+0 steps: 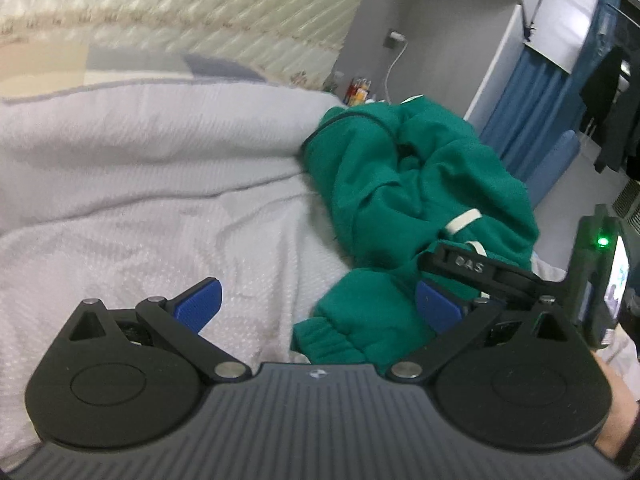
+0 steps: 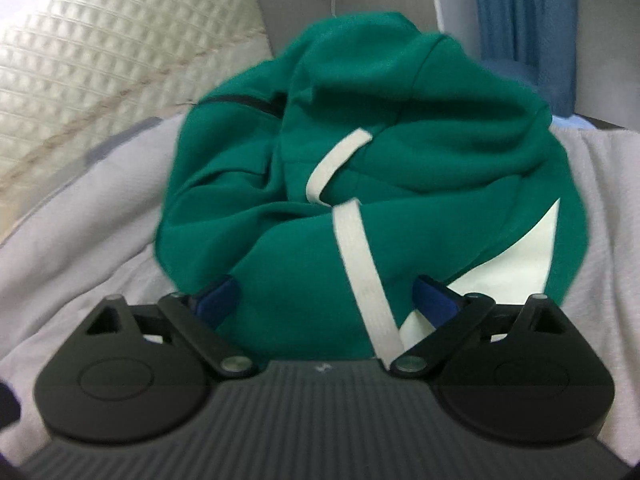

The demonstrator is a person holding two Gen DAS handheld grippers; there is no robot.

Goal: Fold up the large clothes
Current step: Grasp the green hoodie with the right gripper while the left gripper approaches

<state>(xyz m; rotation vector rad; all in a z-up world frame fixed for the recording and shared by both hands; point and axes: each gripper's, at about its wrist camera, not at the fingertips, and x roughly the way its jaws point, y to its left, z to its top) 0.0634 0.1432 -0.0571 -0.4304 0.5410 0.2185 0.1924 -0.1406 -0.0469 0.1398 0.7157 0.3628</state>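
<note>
I see the crumpled green fleece garment with white drawstrings (image 2: 360, 152) heaped on the pale grey bedspread (image 1: 140, 168). My right gripper (image 2: 326, 298) is spread wide, the cloth bulging between its blue pads, nothing pinched. My left gripper (image 1: 320, 304) is also spread, a ribbed cuff (image 1: 332, 344) just ahead. Motion blur hides the garment's shape.

text: raised letters "DAS" | on: black finger arm of the right gripper (image 1: 472, 266), seen in the left wrist view | place: just beyond the right-hand jaw of the left gripper (image 1: 318, 306) | other: small white logo on each gripper body, unreadable | right wrist view: nothing legible
</note>
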